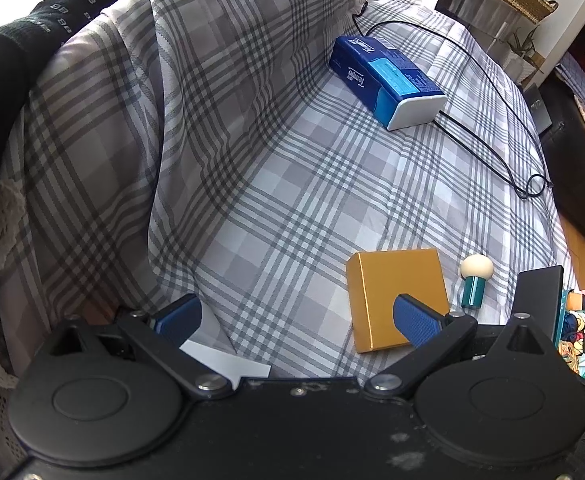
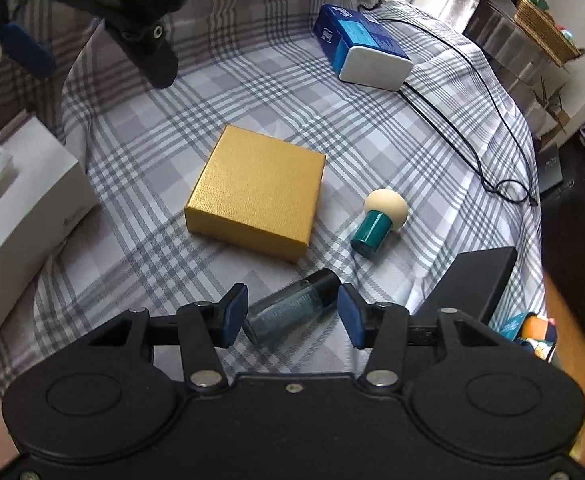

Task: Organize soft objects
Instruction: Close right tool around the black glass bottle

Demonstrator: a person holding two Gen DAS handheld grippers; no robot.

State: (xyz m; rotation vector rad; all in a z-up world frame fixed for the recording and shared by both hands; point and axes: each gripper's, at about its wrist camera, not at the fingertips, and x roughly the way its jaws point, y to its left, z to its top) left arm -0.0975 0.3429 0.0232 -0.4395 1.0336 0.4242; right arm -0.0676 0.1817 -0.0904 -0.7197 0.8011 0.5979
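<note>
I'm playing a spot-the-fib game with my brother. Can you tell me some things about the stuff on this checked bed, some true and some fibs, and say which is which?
1. The gold box has its lid on. True.
2. The little mushroom-shaped sponge stands upright. False: it lies on its side.
3. A small glass bottle lies between the open right gripper fingers. True.
4. The blue tissue pack sits on top of the gold box. False: it lies apart, farther back, beside a black cable.
5. The left gripper holds the gold box. False: it is open and holds nothing.
</note>
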